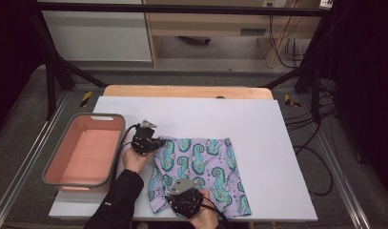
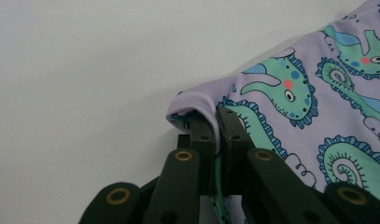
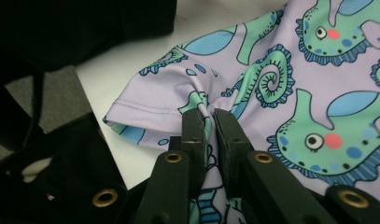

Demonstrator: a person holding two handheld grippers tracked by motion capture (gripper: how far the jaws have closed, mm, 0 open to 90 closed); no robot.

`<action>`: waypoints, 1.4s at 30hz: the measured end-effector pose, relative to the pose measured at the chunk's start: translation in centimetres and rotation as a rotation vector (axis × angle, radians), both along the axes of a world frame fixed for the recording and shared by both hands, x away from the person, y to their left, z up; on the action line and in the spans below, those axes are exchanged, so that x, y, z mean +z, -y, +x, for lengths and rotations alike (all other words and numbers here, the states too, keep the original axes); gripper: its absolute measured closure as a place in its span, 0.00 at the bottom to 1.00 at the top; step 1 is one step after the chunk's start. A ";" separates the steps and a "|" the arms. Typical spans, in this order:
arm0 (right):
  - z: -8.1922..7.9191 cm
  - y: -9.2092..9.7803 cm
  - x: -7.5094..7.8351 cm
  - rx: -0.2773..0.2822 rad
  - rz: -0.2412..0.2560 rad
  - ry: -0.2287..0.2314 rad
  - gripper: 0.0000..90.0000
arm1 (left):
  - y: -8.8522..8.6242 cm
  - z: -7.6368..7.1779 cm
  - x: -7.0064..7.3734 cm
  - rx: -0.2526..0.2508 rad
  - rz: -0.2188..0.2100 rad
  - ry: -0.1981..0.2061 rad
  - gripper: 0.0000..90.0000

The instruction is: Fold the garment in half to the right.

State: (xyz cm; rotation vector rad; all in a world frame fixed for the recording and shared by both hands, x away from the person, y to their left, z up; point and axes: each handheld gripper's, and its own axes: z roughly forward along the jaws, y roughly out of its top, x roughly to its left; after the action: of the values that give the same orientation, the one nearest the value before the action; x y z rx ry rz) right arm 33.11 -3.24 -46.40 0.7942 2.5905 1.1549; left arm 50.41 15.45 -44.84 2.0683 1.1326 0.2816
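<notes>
Lying flat near front edge of white tabletop (image 1: 258, 124): lilac stretchy garment w/ teal seahorse print (image 1: 201, 167), long axis running front-to-back. Left gripper (image 1: 151, 143) pinching far-left corner (image 2: 197, 105), jaws closed on a fold of fabric. Right gripper (image 1: 175, 198) pinching near-left hem (image 3: 204, 109), jaws likewise clamped on bunched cloth. Both sitting along garment's left side, so rest of cloth stretching rightward from jaws. Grey-rimmed pink plastic bin (image 1: 84, 149) waiting at left edge, nearer left gripper. Underside of fabric hidden; garment type hard to make out.
</notes>
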 end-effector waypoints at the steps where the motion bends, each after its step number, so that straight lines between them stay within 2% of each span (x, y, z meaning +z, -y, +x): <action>1: 0.0 0.1 0.2 0.004 0.009 -0.002 0.93 | 0.0 0.0 0.1 0.000 -0.001 0.000 0.95; 4: 0.2 0.5 0.7 0.004 0.048 -0.011 0.93 | 0.0 -0.1 0.6 -0.001 -0.001 0.001 0.95; 15: 0.4 0.4 2.3 0.033 0.131 -0.015 0.93 | -0.8 -0.4 2.6 0.031 0.015 0.005 0.95; 21: 0.4 -0.3 3.1 0.052 0.175 -0.014 0.93 | -1.8 -0.6 4.0 0.061 0.034 -0.006 0.96; 26: 0.0 -1.2 3.3 0.064 0.203 -0.001 0.93 | -2.2 -0.9 5.2 0.080 0.083 -0.018 0.96; 29: -0.2 -1.4 3.4 0.065 0.231 0.002 0.93 | -2.5 -1.2 5.6 0.087 0.095 -0.011 0.95; 31: -0.2 -1.1 3.4 0.061 0.248 -0.006 0.93 | -2.7 -1.3 5.8 0.089 0.088 -0.018 0.95; 36: -0.4 0.2 2.8 0.026 0.282 -0.020 0.93 | -2.3 -1.1 5.5 0.105 0.070 -0.035 0.96; 42: -0.8 1.2 2.3 -0.007 0.308 -0.008 0.93 | 0.0 -0.9 5.4 0.109 0.079 -0.027 0.96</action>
State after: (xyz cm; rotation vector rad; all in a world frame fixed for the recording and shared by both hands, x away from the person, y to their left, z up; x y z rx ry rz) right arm 32.35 -4.46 -44.06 0.8648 2.4445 1.5761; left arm 49.51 15.41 -39.42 2.0879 1.2709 0.3580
